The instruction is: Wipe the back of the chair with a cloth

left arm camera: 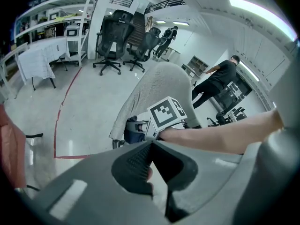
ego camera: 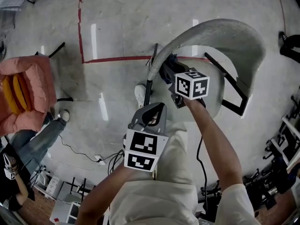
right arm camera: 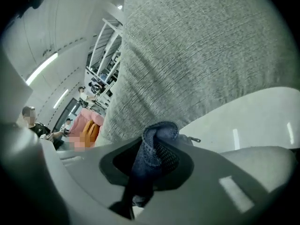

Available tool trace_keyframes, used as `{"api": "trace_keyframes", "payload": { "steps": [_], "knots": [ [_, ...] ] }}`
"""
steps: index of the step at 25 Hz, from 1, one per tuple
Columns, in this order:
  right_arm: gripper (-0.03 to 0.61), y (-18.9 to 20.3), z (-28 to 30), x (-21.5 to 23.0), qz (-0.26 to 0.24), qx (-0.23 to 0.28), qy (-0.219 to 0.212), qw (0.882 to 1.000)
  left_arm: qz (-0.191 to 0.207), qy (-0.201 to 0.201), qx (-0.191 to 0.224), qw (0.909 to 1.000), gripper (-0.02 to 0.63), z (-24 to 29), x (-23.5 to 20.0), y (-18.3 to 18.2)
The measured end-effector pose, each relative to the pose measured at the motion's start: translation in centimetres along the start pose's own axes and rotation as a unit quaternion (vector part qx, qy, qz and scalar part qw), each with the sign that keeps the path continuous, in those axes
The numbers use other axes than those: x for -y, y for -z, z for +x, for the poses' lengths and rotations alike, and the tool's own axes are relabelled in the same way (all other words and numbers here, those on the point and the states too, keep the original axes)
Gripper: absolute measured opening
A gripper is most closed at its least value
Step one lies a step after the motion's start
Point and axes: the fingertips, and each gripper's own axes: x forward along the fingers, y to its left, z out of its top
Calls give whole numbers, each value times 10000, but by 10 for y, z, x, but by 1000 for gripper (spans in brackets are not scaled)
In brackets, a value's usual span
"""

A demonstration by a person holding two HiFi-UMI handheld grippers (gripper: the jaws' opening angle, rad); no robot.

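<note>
**A:** Cloth (right arm camera: pixel 146 165), dark blue, sat clamped in the right gripper (right arm camera: pixel 160 137). It was bunched between the fingers and poked out past their tips!

**B:** And the left gripper (left arm camera: pixel 151 144)?

**A:** Its fingers were pressed together on nothing. It hung close to the person's body, idle, and pointed toward the other gripper.

**B:** Where was the cloth relative to the chair?

**A:** Right up at the chair back (right arm camera: pixel 197 55), grey woven fabric, near its side edge. Whether it actually touched, I couldn't tell.

**B:** So which step was that?

**A:** The wipe itself, I'd judge, with the cloth brought up to the surface. The next move called for pressing that bunch against the fabric and sweeping along the curve of the back. The grip had to be firm so the weave didn't drag the cloth out.

**B:** Anything beyond?

**A:** Glossy floor (ego camera: pixel 117 22) with a red tape line (ego camera: pixel 117 58), and well off, black office chairs (left arm camera: pixel 110 36).
</note>
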Motion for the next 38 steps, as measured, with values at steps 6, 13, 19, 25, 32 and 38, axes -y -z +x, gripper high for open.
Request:
{"api": "trace_keyframes", "payload": {
  "steps": [6, 13, 19, 25, 32, 38],
  "knots": [
    [75, 24, 12, -16, -227, -528, -376, 9976, -6, 23, -18, 10000, 0, 1, -10, 4],
    [75, 66, -7, -55, -1238, -1340, -1004, 9781, 27, -11, 41, 10000, 0, -8, -12, 2],
    [75, 63, -38, -64, -1156, -1065, -892, 9835, 126, -39, 161, 9998, 0, -20, -12, -9],
    [75, 39, -93, -83, -987, -475, -611, 9921, 359, -32, 229, 9991, 0, -43, -4, -16],
    [75, 4, -167, -132, -608, 375, -360, 9968, 591, -79, 381, 9975, 0, -101, 5, -19],
    [75, -27, -237, -176, -640, 1218, -44, 9905, 806, 150, 613, 9947, 0, -141, 28, -28]
  ]
}}
